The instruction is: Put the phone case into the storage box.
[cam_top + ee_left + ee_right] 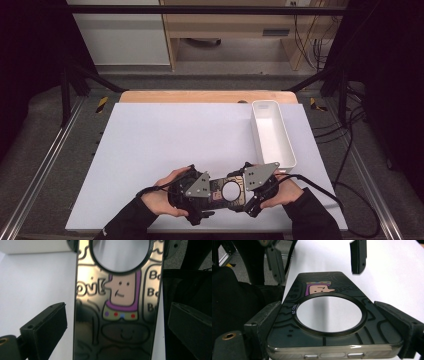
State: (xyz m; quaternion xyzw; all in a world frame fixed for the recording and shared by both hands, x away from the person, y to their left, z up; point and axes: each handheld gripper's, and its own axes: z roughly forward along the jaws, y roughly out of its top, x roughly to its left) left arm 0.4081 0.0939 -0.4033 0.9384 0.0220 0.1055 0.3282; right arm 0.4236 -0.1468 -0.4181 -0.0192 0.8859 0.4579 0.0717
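Phone case [226, 191] lies longways between the two hands near the table's [165, 145] front edge, with the right tongs [334, 322] squeezing one end and the left tongs [112, 325] open around the other.

High view looks down across the bench [150, 150]; both gripper views (very close) share the phone case [117, 315].

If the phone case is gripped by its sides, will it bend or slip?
The phone case looks stiff: it spans flat between the right gripper and left gripper without sagging. Its glossy surface probably slips easily. Thin and hollow, likely light.
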